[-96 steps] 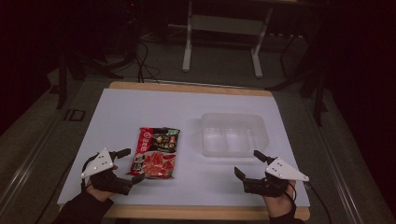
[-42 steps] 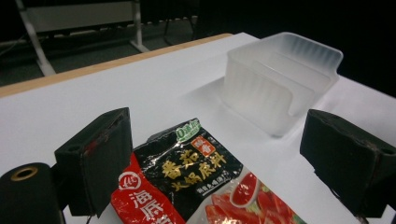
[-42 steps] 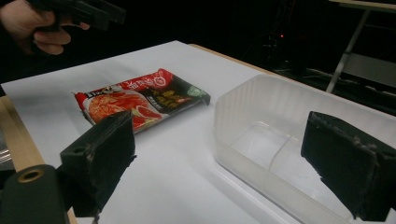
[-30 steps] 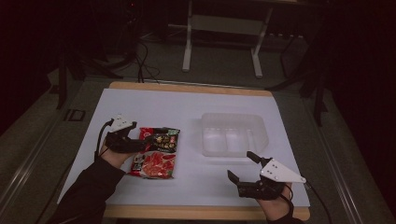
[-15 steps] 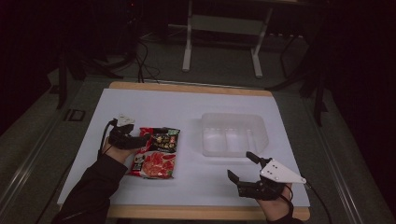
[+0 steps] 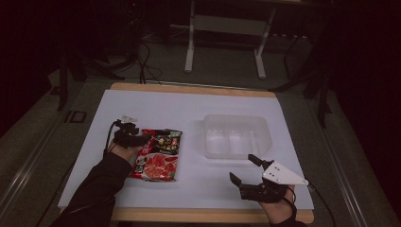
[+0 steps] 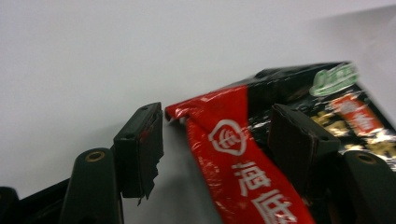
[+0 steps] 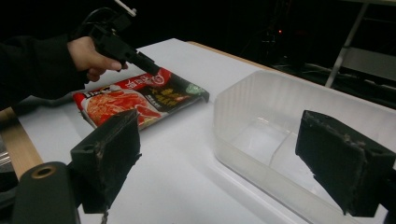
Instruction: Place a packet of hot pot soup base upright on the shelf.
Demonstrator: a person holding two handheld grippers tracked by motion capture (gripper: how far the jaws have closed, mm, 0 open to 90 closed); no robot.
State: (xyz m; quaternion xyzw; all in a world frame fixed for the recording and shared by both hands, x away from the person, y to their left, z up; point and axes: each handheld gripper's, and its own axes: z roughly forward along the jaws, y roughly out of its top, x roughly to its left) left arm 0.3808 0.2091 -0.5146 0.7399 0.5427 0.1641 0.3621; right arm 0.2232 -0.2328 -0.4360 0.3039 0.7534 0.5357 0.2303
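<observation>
White table [image 6: 189,106] holds snack packet [image 6: 158,153] and clear tray [image 6: 236,136].

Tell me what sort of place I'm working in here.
Probably a lab or workshop bench set up for recording, not a kitchen: a white-topped table in a dark room, bare desk legs and loose cables on the floor behind, and just a snack packet and clear tub.

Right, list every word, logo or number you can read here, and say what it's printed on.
"海底": white characters on the red band of the packet, cut off at the picture's edge, between the left gripper's open fingers.
White round logo above them: no readable text.
Green badge and orange label on the packet's black part: blurred.
Packet print in the high view and right gripper view: too small.
Tub: no text.
</observation>
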